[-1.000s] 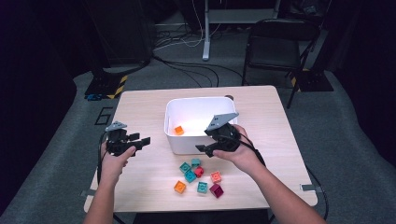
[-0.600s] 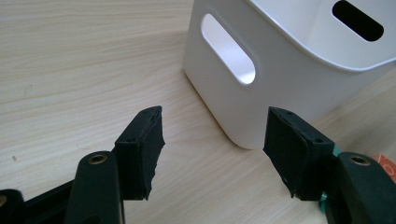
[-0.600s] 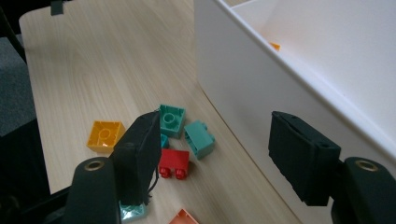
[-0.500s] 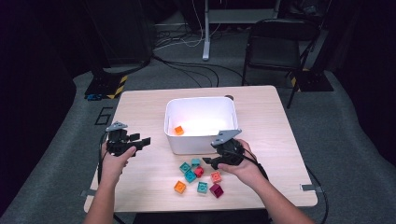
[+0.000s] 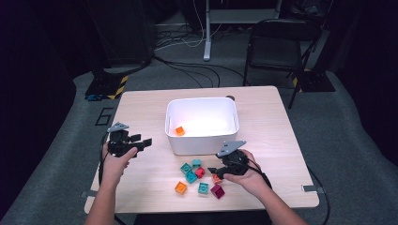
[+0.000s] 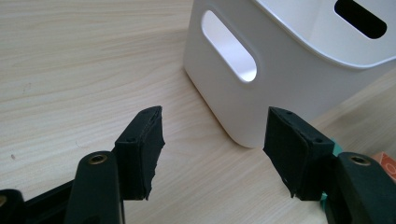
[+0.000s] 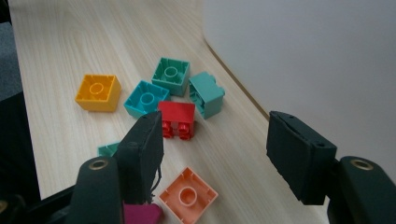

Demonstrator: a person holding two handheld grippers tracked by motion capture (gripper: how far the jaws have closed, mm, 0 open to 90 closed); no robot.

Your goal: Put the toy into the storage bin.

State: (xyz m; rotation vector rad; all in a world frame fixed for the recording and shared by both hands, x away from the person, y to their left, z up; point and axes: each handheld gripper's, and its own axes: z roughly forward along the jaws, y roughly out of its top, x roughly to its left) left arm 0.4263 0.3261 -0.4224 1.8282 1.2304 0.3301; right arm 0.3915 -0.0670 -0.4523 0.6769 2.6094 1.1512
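The right gripper (image 7: 215,140), jaws spread wide and empty, hangs over a salmon block (image 7: 187,195) lying open side up on the table (image 5: 281,140) beside the white bin (image 5: 202,124). Light, rigid and smooth, it likely grips best across two flat opposite walls. The left gripper (image 6: 215,135) waits parted and empty.

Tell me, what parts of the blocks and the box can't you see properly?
- Right gripper view: the magenta block is cut off by the bottom edge and the left jaw.
- Right gripper view: a teal block hides behind that jaw.
- Left gripper view: the white bin runs past the top edge; its inside is hidden.
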